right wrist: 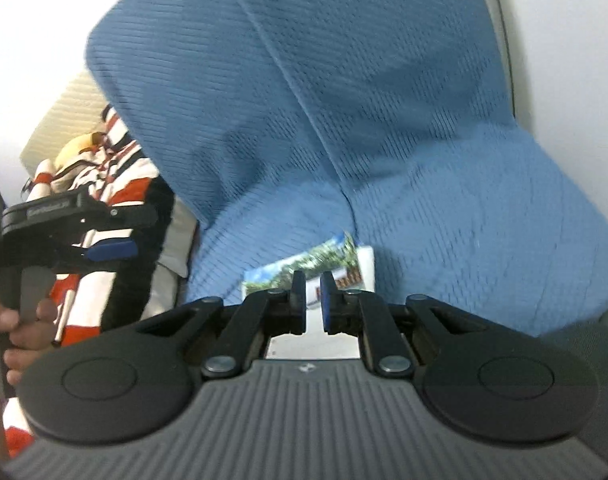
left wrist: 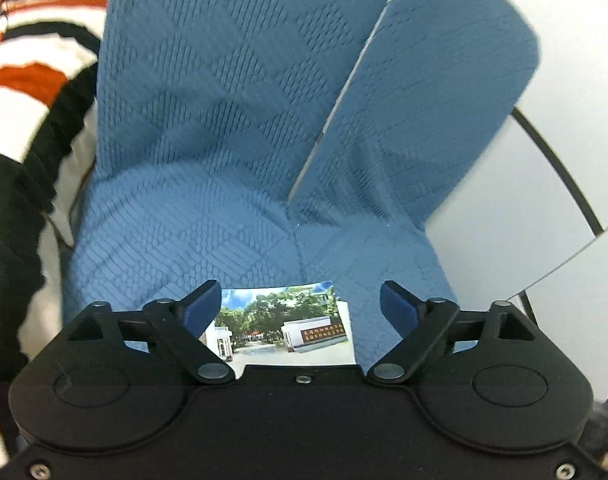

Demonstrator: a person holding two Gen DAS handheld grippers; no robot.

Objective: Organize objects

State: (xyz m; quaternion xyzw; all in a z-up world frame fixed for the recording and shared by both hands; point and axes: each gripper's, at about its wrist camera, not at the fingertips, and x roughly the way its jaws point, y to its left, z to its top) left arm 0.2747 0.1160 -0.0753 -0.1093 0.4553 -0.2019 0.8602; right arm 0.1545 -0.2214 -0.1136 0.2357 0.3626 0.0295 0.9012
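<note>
My left tongs (left wrist: 297, 300) stand wide open with nothing between the pads, hanging above a photo card (left wrist: 281, 330) that lies flat on the seat of a chair covered in blue quilted cloth (left wrist: 223, 140). My right tongs (right wrist: 312, 302) are nearly closed, a narrow slit between the pads, and I see nothing pinched there; the photo card (right wrist: 304, 268) shows beyond and below them, lying on the blue seat and not in their grip as far as I can tell. From the right wrist view my left tongs (right wrist: 111, 250) appear off to the side, with my hand (right wrist: 19, 328) around the handle, in front of a striped red, white and black cloth (right wrist: 119, 184) heaped beside the chair.

I judge the card has been set down on the seat and this placing step is finished. The next move probably calls for pulling both tongs clear without dragging the card, then picking the next thing to tidy. Which one, I cannot tell from here.
</note>
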